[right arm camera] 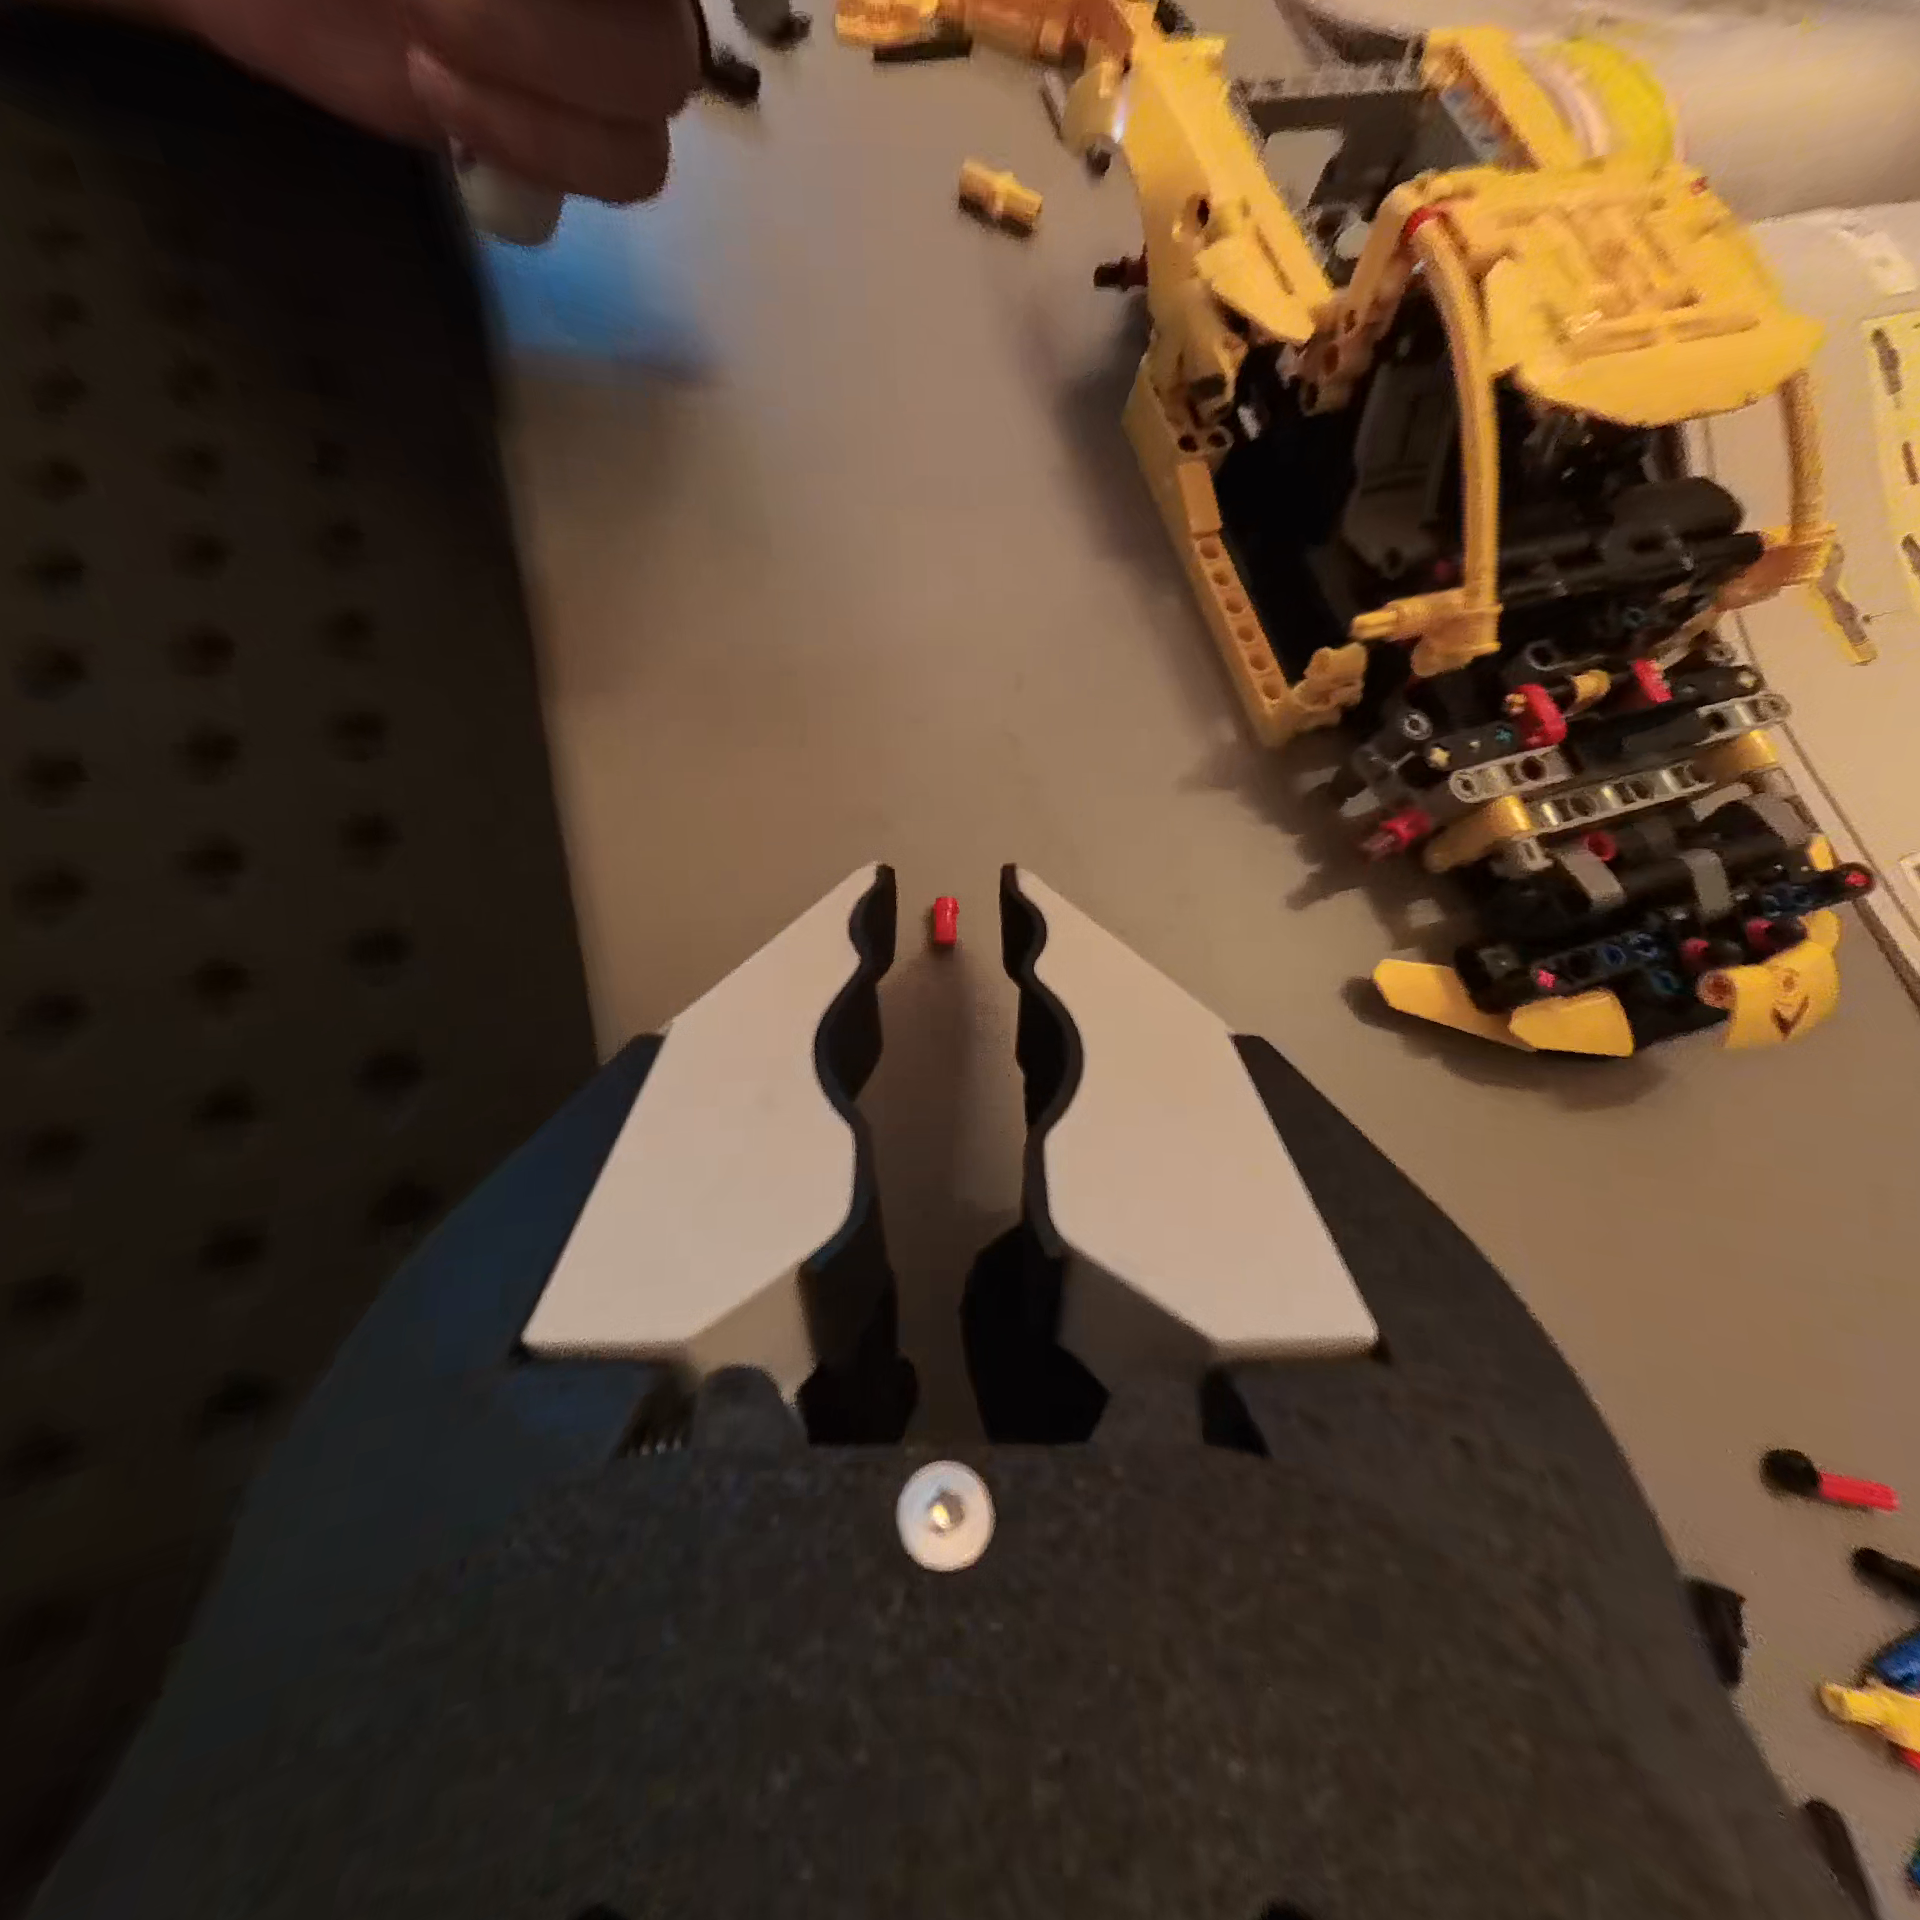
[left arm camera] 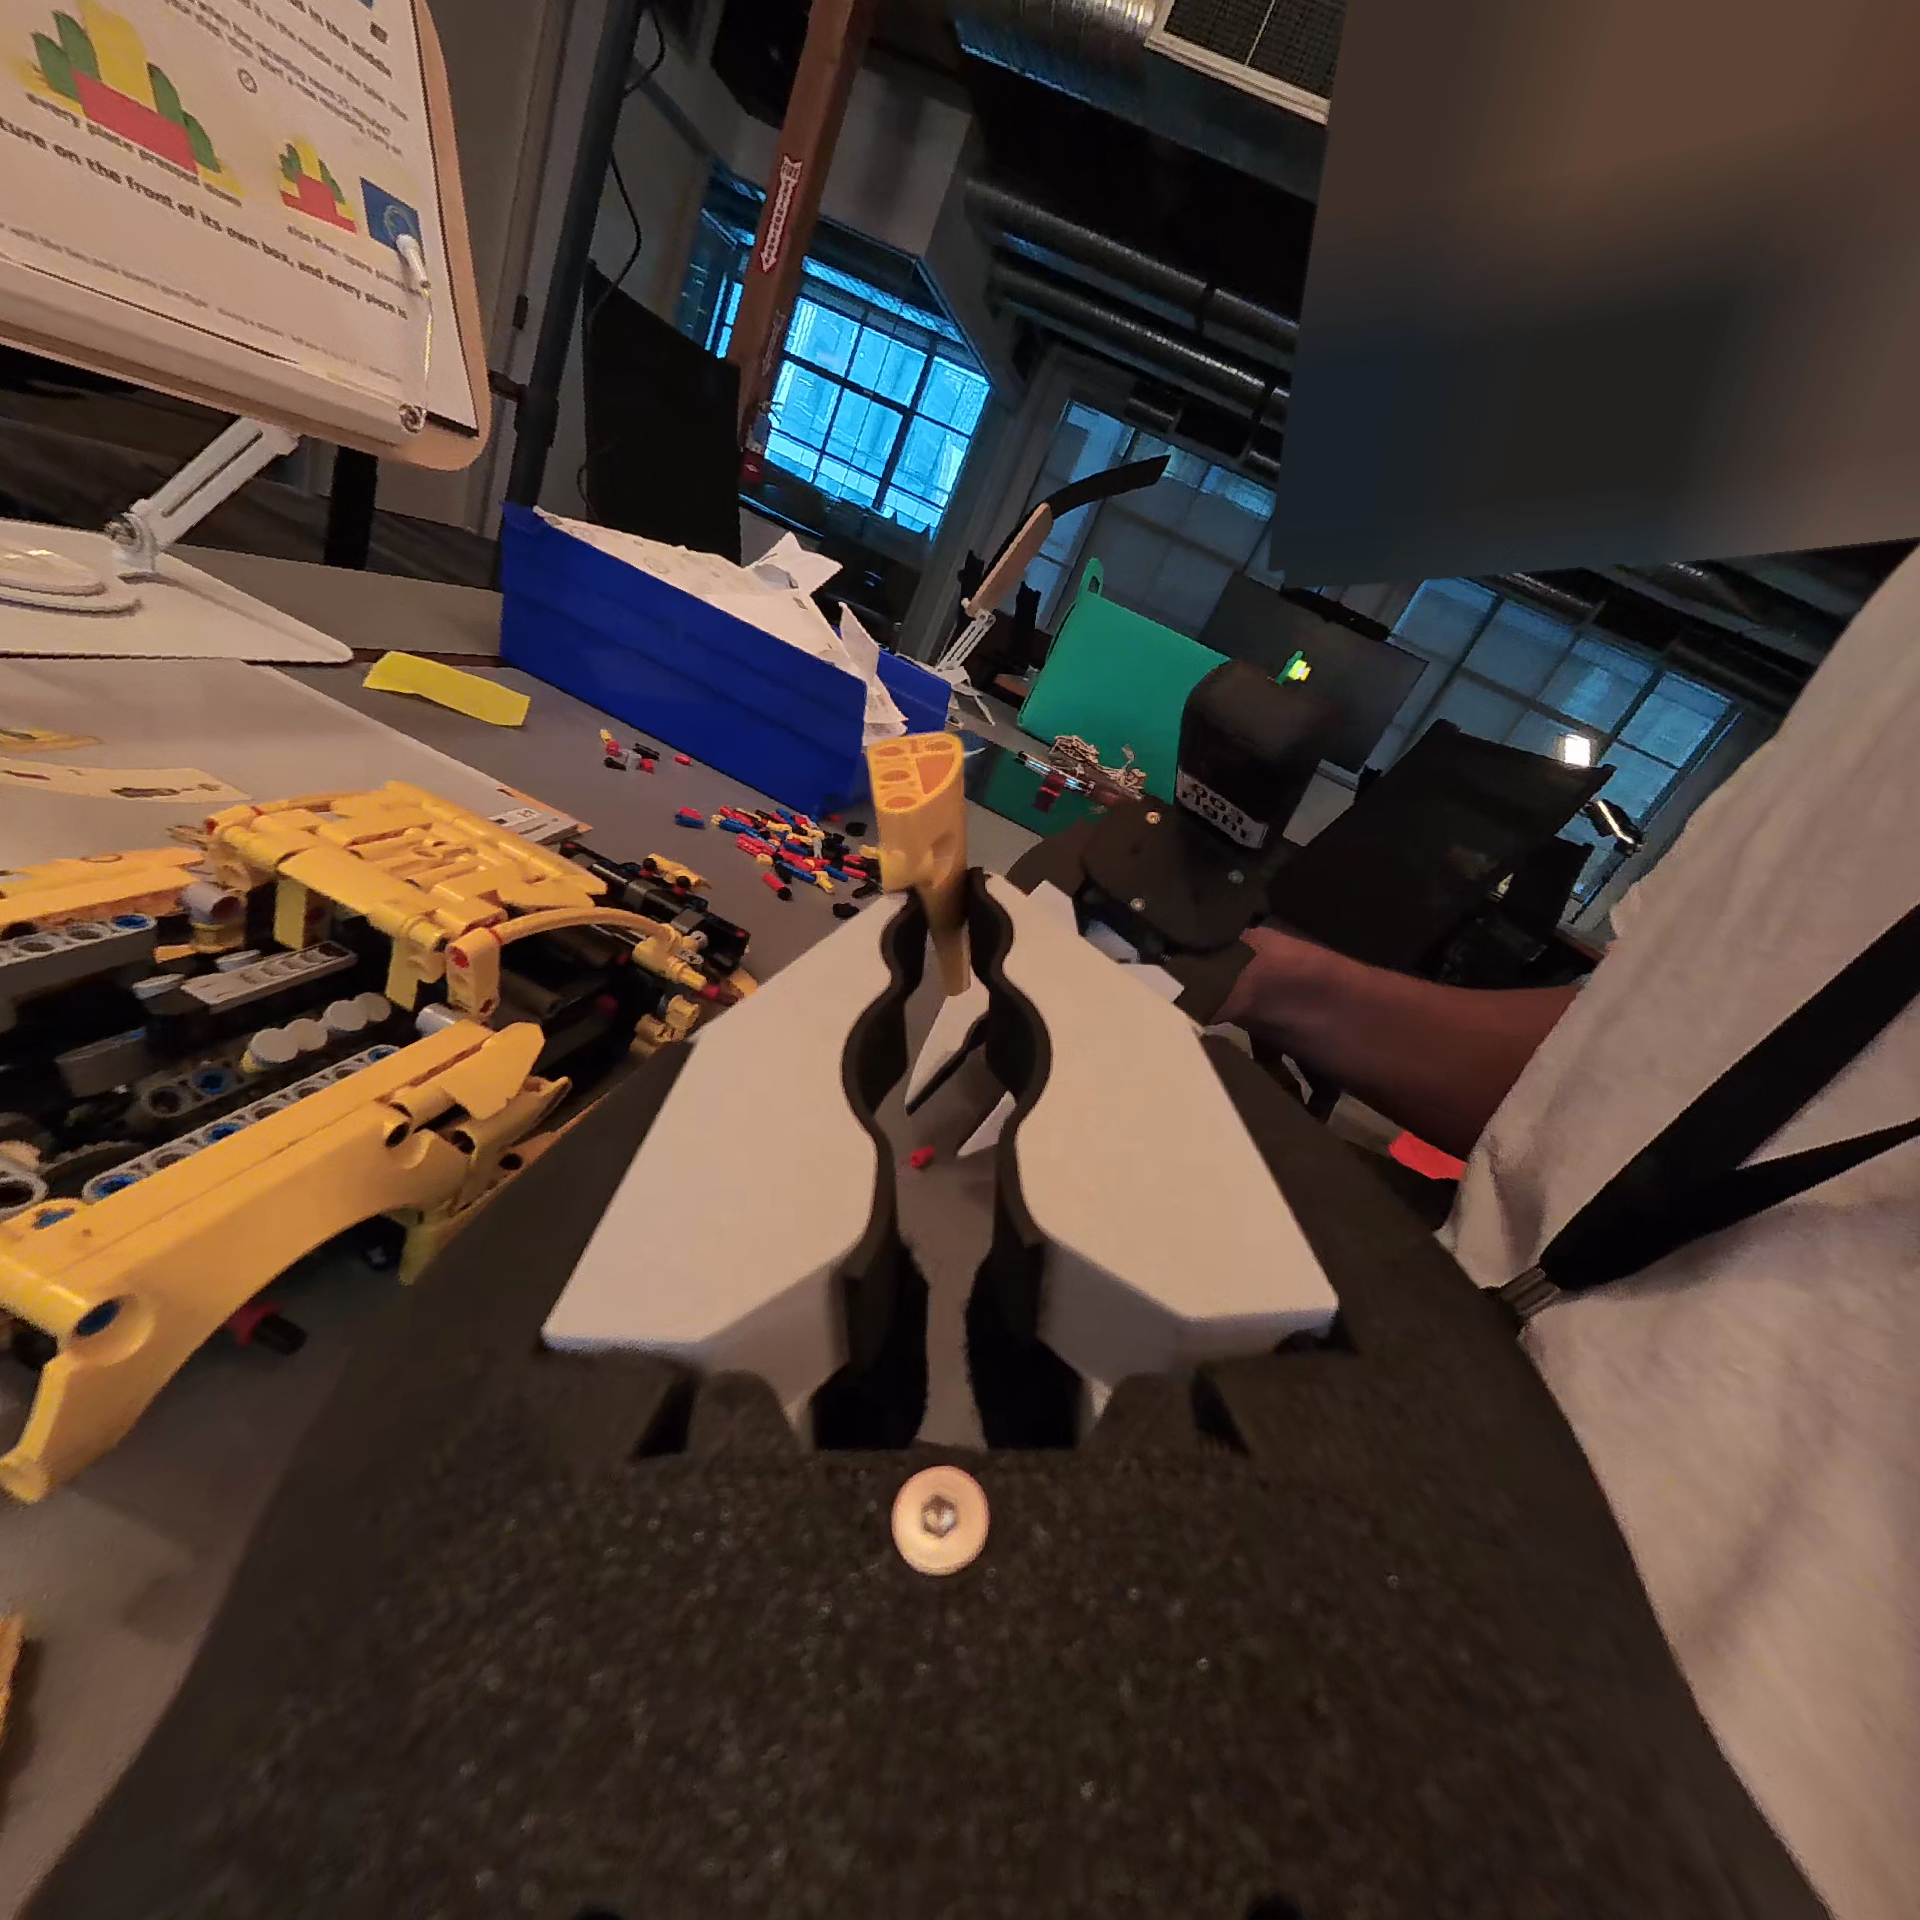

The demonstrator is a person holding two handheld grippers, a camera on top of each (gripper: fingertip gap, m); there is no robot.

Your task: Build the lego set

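Yellow lego car [right arm camera: 1507, 540] blurred, part cut off, left claw [left arm camera: 948, 914] clamped on yellow panel piece [left arm camera: 920, 821], right claw [right arm camera: 945, 894] apart around red pin [right arm camera: 943, 921]

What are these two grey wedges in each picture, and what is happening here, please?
They are the fingers of hand-held grasping tools; a person holds one in each hand, and a camera on each looks along its fingers. One picture is from the left tool, which pinches a yellow piece at its tips. The other is from the right tool, open and empty above a small red pin on the grey table. A half-built yellow and black model lies there too, with loose pins near a blue bin.
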